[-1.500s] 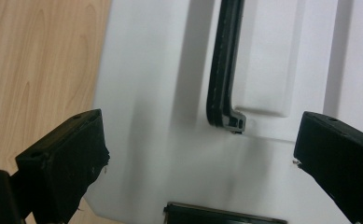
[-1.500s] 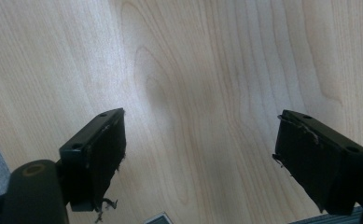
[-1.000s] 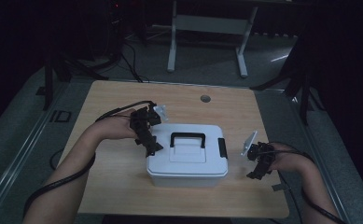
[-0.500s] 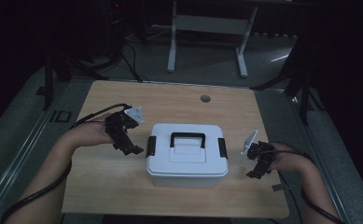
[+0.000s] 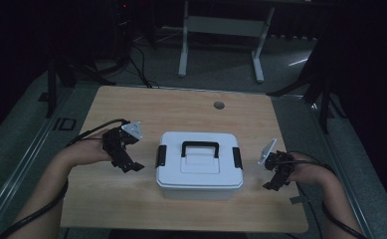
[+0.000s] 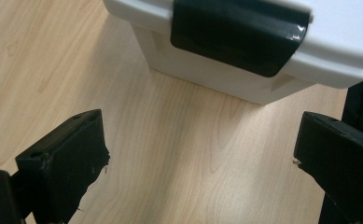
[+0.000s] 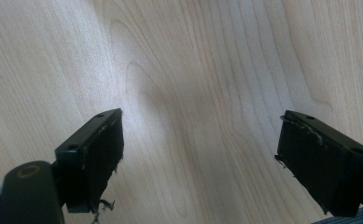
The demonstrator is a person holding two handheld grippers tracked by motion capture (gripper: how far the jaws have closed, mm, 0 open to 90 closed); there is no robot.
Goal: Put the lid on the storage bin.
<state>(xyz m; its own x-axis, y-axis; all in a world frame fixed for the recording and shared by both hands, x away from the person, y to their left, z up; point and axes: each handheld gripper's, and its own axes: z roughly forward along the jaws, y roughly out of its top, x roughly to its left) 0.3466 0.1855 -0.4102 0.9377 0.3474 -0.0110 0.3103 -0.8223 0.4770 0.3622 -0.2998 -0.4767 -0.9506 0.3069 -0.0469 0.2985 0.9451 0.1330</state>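
White box (image 5: 199, 164) is sitting lid-shut mid-desk (image 5: 181, 107), contents hidden. Left gripper (image 5: 129, 164) and right gripper (image 5: 275, 183) are flanking it, jaws released. Left gripper view is showing 1 black latch (image 6: 239, 33); right gripper view, bare wood.

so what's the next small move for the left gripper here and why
Probably ease the left gripper right, toward the black side latch on the white plastic lidded box. Its fingers are spread wide over bare wooden table, apart from the box, and that latch sits straight ahead, seemingly closed against the lid.
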